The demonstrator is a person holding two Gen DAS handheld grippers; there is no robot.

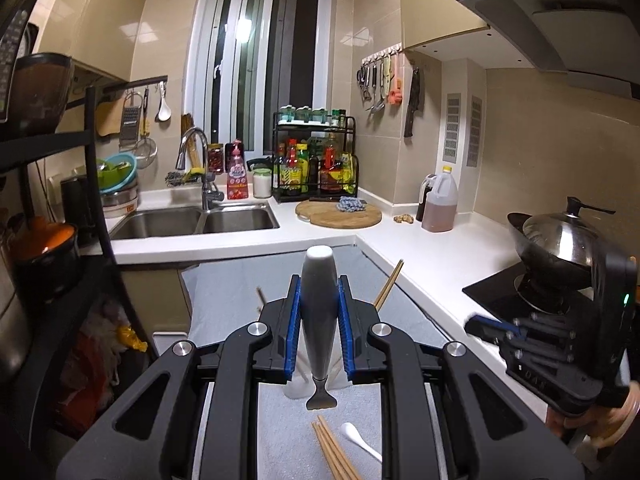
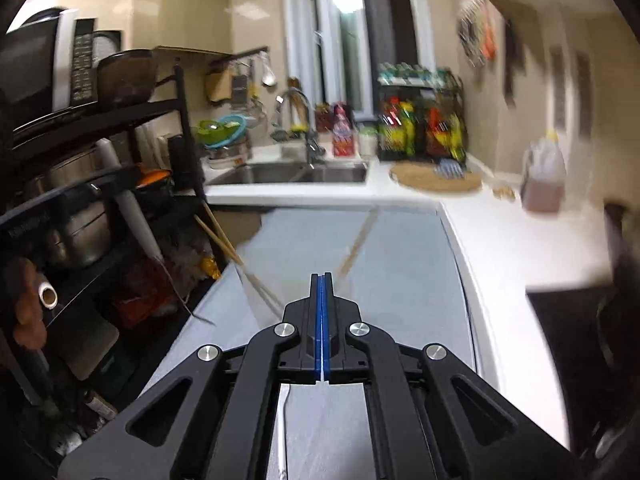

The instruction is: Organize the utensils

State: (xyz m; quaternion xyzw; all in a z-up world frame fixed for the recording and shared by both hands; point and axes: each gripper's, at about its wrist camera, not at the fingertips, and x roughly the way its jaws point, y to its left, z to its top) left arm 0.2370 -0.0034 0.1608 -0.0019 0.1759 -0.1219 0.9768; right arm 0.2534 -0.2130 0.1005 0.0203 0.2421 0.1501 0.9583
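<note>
My left gripper [image 1: 319, 280] is shut on the grey handle of a utensil [image 1: 318, 304], held above a grey mat [image 1: 240, 280]; its metal end points back toward the camera. Below lie wooden chopsticks [image 1: 334, 452] and a white spoon [image 1: 360, 440]. More chopsticks [image 1: 390, 284] lie at the mat's right edge. My right gripper [image 2: 322, 278] is shut and empty above the same mat [image 2: 400, 272]; it also shows at the right of the left wrist view [image 1: 480, 326]. Chopsticks [image 2: 356, 248] lie ahead of it, and another pair [image 2: 224, 240] sticks out over the mat's left edge.
A double sink [image 1: 196, 220] with a tap is at the back. A round wooden board [image 1: 338, 214], a condiment rack [image 1: 316, 160] and an oil jug [image 1: 440, 200] stand on the white counter. A wok with lid [image 1: 560, 248] sits on the hob at right. A black shelf [image 1: 52, 184] is at left.
</note>
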